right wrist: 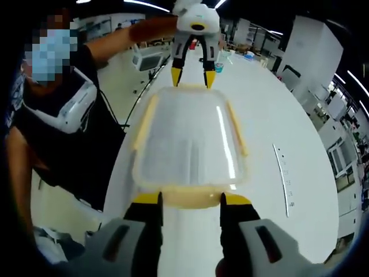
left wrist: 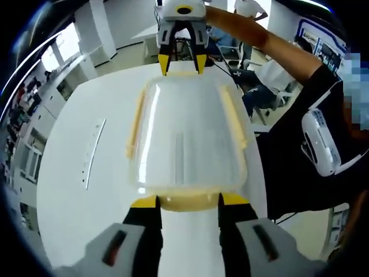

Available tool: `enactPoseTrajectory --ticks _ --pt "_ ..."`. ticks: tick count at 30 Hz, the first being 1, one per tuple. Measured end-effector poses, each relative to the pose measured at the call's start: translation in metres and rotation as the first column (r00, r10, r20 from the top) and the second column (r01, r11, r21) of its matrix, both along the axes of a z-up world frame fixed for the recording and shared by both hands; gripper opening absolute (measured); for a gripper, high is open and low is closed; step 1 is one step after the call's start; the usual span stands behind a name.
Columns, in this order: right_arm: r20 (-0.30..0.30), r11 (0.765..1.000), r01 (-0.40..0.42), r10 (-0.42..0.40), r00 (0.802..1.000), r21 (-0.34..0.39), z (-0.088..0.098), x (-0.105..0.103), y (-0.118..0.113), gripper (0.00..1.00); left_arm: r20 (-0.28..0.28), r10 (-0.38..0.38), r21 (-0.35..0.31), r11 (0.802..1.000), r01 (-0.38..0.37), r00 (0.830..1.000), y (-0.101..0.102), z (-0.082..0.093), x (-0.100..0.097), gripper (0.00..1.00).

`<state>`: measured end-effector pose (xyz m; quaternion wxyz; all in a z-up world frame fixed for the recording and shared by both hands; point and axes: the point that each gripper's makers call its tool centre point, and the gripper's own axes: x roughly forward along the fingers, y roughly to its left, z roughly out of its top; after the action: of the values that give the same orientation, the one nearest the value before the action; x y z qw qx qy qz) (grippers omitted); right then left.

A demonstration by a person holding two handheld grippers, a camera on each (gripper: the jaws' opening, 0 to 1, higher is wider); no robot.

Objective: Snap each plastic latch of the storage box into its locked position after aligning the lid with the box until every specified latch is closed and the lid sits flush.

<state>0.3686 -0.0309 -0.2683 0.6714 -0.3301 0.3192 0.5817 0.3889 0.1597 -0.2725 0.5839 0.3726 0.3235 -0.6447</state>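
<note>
A clear plastic storage box (left wrist: 187, 135) with its lid on lies lengthwise on the white table (left wrist: 75, 219). Yellow latches run along its long sides (left wrist: 135, 124) and both ends. My left gripper (left wrist: 189, 200) is open, its yellow tips on either side of the near end latch (left wrist: 187, 203). At the far end the right gripper (left wrist: 182, 64) points down at the opposite latch. In the right gripper view, my right gripper (right wrist: 191, 198) is open astride its end latch (right wrist: 190, 196), and the left gripper (right wrist: 192, 78) stands at the box's (right wrist: 190, 138) other end.
A thin white ruler-like strip (left wrist: 92, 153) (right wrist: 282, 179) lies on the table beside the box. The person (left wrist: 323, 144) in a black top stands at the table's long edge. Office chairs and desks (left wrist: 230, 55) stand beyond the table.
</note>
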Motion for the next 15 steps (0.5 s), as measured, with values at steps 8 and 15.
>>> enactPoseTrajectory --ticks 8,15 --pt "-0.004 1.000 -0.016 0.016 1.000 0.010 -0.003 -0.003 0.002 0.35 -0.016 0.012 0.006 1.000 -0.012 1.000 0.001 0.000 -0.005 0.35" --pt "-0.008 1.000 -0.011 0.012 1.000 0.022 -0.002 -0.008 -0.001 0.35 -0.018 0.012 0.007 1.000 -0.012 1.000 -0.002 0.000 -0.012 0.35"
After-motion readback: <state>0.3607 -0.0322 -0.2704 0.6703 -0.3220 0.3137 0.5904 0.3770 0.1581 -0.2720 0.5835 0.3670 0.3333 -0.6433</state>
